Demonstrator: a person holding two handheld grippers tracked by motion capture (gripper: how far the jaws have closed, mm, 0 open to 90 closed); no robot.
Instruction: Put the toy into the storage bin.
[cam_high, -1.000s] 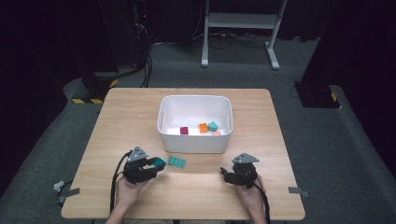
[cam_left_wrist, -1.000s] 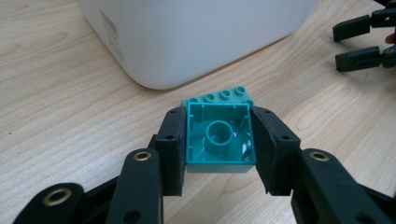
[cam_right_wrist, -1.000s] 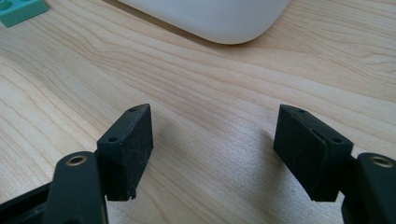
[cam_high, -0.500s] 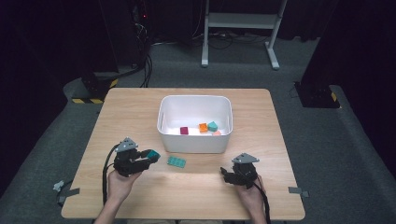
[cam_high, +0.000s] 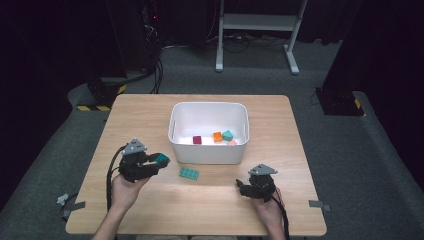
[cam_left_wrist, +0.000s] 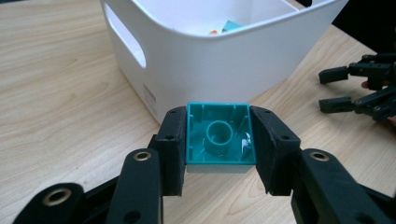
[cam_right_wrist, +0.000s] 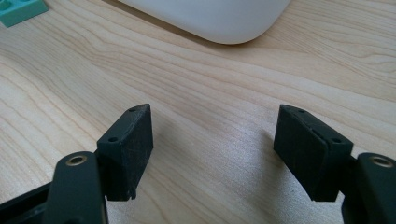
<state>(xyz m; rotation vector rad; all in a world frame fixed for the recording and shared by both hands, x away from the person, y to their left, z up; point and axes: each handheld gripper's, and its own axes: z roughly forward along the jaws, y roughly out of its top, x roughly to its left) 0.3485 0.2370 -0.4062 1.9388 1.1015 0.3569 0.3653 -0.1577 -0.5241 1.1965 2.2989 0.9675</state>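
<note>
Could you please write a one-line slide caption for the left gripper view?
Left hand-held gripper clamps a teal block, hollow underside facing the camera, before the white bin.
</note>
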